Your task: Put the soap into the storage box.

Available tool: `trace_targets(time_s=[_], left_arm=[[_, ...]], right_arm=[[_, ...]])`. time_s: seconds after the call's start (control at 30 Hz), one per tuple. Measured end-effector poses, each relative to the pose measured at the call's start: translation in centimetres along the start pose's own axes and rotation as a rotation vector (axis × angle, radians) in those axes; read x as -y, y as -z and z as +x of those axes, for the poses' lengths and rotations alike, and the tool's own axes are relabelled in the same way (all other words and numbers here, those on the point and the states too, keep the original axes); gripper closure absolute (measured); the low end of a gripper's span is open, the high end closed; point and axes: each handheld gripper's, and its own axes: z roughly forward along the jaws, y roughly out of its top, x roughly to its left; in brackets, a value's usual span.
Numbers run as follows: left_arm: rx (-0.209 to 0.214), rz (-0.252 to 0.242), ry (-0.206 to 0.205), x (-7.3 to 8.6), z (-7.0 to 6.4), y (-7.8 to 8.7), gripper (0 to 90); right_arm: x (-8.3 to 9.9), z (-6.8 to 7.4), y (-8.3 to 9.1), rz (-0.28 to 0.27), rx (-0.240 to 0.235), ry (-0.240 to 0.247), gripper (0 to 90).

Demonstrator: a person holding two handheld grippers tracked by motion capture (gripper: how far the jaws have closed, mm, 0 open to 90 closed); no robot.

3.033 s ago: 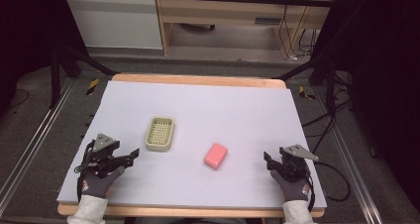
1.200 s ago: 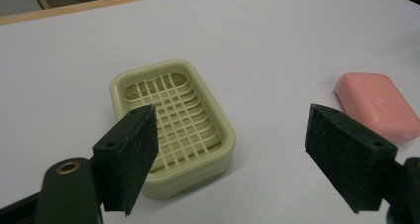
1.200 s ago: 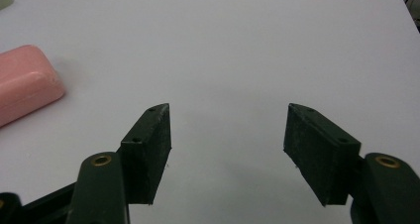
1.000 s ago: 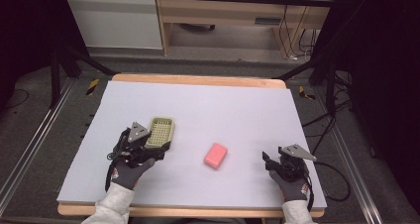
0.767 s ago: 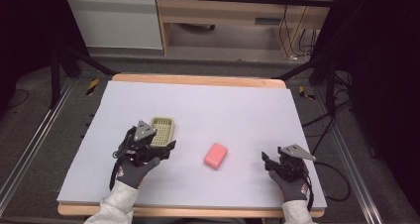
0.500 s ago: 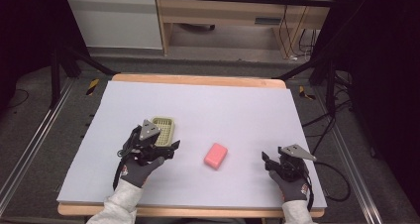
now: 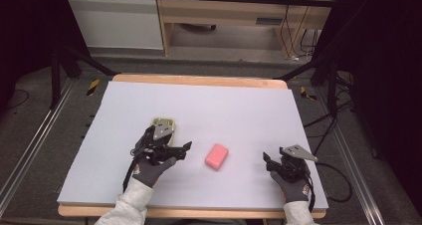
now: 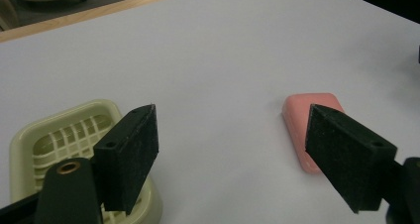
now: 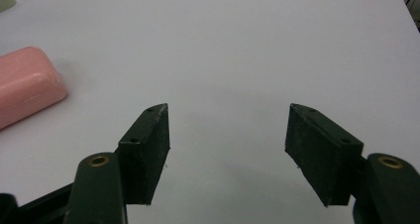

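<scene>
A pink soap bar (image 7: 217, 156) lies on the white table, a little right of centre. A pale green soap dish (image 7: 164, 121) with a slotted floor sits to its left, mostly covered by my left gripper (image 7: 179, 148). That gripper is open and hovers at the dish's right edge, pointing at the soap. In the left gripper view the left gripper (image 8: 233, 154) is empty, with the dish (image 8: 64, 135) beside its left jaw and the soap (image 8: 307, 112) just behind its right jaw. My right gripper (image 7: 271, 163) rests open and empty near the front right; the right gripper (image 9: 228, 144) has the soap (image 9: 25, 90) off to its left.
The white tabletop (image 7: 224, 105) has a wooden edge (image 7: 199, 79) along the far side. Black stand legs and cables flank the table on the floor. A cabinet and shelving stand beyond the far edge.
My left gripper came in from the table's front left to the dish, then slid right over it toward the soap. The right gripper, dish and soap have stayed put.
</scene>
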Motion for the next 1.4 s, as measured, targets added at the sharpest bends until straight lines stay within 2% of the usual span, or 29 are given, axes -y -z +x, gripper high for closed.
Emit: trace_targets(time_s=[0.53,1.17,1.4], left_arm=[[0.030,0.018,-0.019,-0.8,-1.7,-1.7,20.1],[0.061,0.056,-0.071,-1.1,-4.1,-4.0,20.3],[0.076,0.067,-0.068,-1.2,-4.8,-4.7,20.2]], right_arm=[[0.0,0.0,0.0,-0.001,-0.001,0.002,33.8],[0.0,0.0,-0.1,-0.003,-0.006,0.007,34.0],[-0.1,0.0,-0.1,-0.001,-0.010,-0.004,33.9]])
